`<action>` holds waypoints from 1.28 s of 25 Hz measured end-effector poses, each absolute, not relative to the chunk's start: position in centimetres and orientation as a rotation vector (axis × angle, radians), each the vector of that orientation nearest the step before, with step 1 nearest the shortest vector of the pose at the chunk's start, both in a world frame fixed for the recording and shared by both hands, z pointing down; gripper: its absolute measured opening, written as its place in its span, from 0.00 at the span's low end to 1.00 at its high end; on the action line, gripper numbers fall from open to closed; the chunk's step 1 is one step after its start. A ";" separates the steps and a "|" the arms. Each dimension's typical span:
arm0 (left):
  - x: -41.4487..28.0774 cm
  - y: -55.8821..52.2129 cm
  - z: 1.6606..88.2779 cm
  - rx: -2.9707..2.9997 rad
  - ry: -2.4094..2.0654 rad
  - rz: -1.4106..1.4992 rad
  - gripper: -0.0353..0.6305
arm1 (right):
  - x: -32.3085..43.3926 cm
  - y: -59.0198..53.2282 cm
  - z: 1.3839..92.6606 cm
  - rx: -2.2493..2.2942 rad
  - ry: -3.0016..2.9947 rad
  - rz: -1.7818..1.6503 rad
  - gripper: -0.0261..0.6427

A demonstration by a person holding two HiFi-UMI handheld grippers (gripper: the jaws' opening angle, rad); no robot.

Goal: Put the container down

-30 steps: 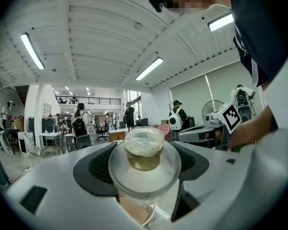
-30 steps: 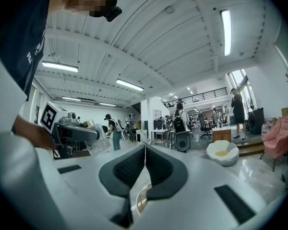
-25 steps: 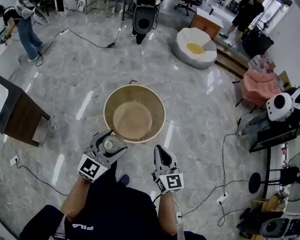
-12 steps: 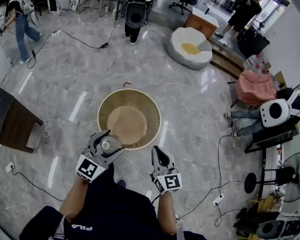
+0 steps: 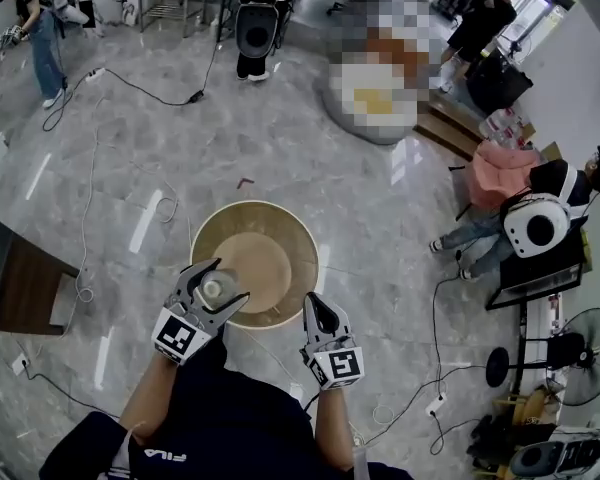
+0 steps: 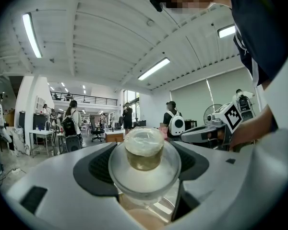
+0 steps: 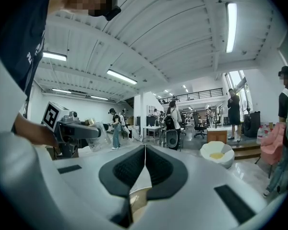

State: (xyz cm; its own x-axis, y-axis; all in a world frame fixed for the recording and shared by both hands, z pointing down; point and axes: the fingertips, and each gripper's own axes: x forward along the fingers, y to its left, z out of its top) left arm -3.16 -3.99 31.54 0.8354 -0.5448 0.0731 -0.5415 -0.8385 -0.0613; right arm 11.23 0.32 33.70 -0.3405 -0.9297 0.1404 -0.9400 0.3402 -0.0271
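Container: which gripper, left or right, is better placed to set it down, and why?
Left: the left gripper holds the container over the round table's edge; the right gripper is shut and empty.

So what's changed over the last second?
The round table has drawn nearer. The container in the left gripper was just short of the table's near rim and now hangs over it. Unchanged: the left gripper is shut on the container, the right gripper is shut and empty, and nothing is set down.

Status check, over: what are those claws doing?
Left gripper shut on small clear round container, held over bare round tan table. Right gripper shut, empty.
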 end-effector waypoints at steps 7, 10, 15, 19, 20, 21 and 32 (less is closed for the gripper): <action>-5.4 -12.3 30.1 -2.964 0.807 -0.117 0.59 | 8.7 -7.6 32.3 1.820 -2.466 0.107 0.08; -5.6 -14.6 30.1 -2.973 0.781 -0.115 0.59 | 8.3 -9.2 32.2 1.849 -2.453 0.114 0.08; -4.4 -16.3 30.5 -2.985 0.739 -0.114 0.59 | 9.2 -10.1 32.8 1.871 -2.418 0.151 0.08; -3.0 -17.0 31.5 -3.010 0.731 -0.155 0.59 | 10.8 -10.9 33.0 1.888 -2.416 0.160 0.08; -2.5 -17.1 31.7 -3.010 0.735 -0.163 0.59 | 11.2 -11.2 33.1 1.885 -2.416 0.166 0.08; -2.1 -17.1 31.8 -3.012 0.738 -0.166 0.59 | 11.7 -11.3 33.3 1.876 -2.417 0.172 0.08; 2.6 -17.9 34.5 -3.015 0.747 -0.238 0.59 | 14.4 -11.7 34.3 1.802 -2.442 0.213 0.08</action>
State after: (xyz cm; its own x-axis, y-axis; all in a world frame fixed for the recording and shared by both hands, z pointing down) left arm 2.56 -17.93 34.47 0.8733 -0.4660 0.1418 -0.4620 -0.8847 -0.0622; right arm 14.37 -11.70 34.32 -0.2950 -0.9417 0.1620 -0.9555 0.2901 -0.0532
